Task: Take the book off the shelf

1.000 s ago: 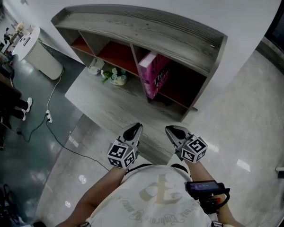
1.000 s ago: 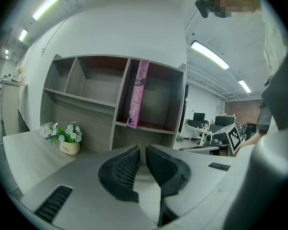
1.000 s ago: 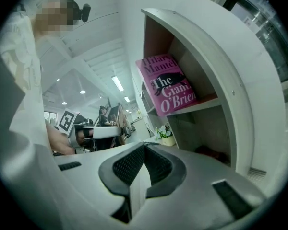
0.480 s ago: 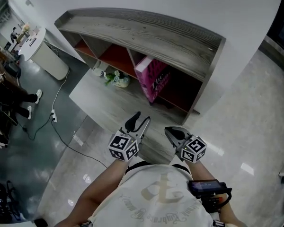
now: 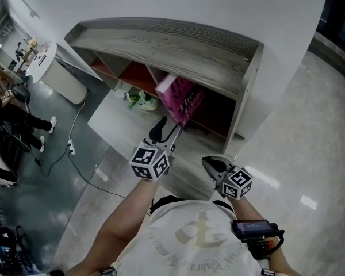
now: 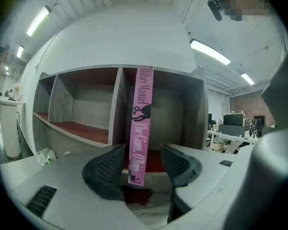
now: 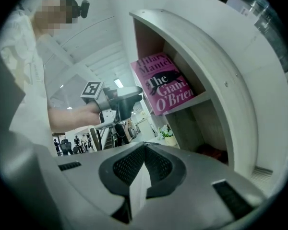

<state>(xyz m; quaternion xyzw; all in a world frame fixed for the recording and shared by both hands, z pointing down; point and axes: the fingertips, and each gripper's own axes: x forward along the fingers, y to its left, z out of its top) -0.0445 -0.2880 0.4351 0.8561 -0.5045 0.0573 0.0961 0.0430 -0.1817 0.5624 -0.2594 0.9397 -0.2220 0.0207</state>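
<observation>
A pink book (image 5: 183, 99) stands leaning in the right compartment of the grey wooden shelf (image 5: 178, 42). My left gripper (image 5: 165, 132) is raised just in front of it. Its jaws have just been opening and now stand open. In the left gripper view the book's spine (image 6: 141, 123) lines up with the gap of the left gripper (image 6: 143, 159), and the pads do not touch it. My right gripper (image 5: 213, 165) hangs lower at the right, shut and holding nothing. The right gripper view shows the book's cover (image 7: 165, 83), the left gripper (image 7: 122, 97) and the right gripper (image 7: 144, 150).
The shelf stands on a low grey platform (image 5: 126, 125) against a white wall. A small bunch of flowers (image 5: 141, 99) lies by the middle compartment. A white round bin (image 5: 60, 76) and a floor cable (image 5: 75, 148) are at the left, and a person (image 5: 11, 117) stands beyond.
My left gripper has risen and moved forward toward the book, and its jaws have gone from shut to open. The right gripper has stayed in place.
</observation>
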